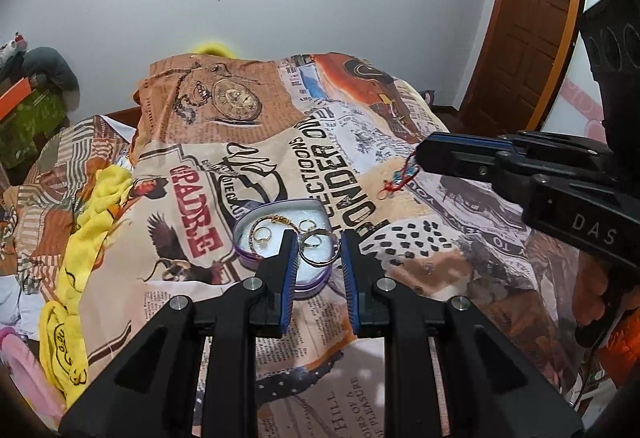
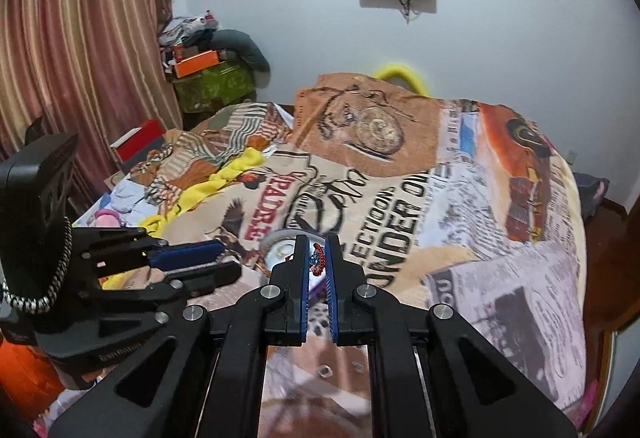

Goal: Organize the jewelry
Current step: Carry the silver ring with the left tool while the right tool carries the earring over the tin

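- Left wrist view: my left gripper (image 1: 316, 238) stands narrowly apart, holding nothing, over the tin (image 1: 280, 206) of rings at frame centre.
- My right gripper (image 2: 318, 258) is clamped on the red bracelet (image 2: 317, 264), which dangles at right of centre (image 1: 400, 178).

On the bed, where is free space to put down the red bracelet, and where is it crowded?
The heart-shaped tin is crowded: a gold chain, small rings and a silver bangle cover its far half. Its near floor is bare. The bedspread is free between the tin and the right claw, which holds the red bracelet. The yellow cloth clutters the left.
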`<state>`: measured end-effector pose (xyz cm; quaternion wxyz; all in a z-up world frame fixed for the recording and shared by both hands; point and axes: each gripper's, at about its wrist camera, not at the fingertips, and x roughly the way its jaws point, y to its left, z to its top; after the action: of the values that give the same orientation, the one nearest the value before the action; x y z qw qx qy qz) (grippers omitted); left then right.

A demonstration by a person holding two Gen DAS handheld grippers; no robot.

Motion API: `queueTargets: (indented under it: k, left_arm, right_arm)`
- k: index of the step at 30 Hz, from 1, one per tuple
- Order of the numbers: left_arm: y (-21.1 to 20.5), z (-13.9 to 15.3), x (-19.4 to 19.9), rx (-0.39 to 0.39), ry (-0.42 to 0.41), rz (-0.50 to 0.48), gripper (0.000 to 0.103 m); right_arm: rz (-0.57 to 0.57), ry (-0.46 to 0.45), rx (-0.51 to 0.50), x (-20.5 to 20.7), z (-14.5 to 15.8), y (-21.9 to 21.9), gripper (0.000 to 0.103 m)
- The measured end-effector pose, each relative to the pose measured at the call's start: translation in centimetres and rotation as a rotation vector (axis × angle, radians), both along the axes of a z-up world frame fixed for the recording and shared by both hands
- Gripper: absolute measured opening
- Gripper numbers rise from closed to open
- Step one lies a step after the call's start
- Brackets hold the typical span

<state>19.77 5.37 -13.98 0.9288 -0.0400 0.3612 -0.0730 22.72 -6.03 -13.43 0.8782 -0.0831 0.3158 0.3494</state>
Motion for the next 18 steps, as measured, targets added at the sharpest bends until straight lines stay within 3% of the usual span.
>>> queueTargets:
  k: [12,18]
  left_arm:
    - [2.6,-2.7,2.6,-0.012,0.049,0.045,0.021]
    - [4.3,-4.8,5.1,-0.093,0.109,0.048,0.020]
  right_arm:
    - [0.029,0.074,-0.040,2.8,-2.4,3.5,0.007]
    - [0.042,0.119,-0.068,4.4,-3.5,5.0,0.007]
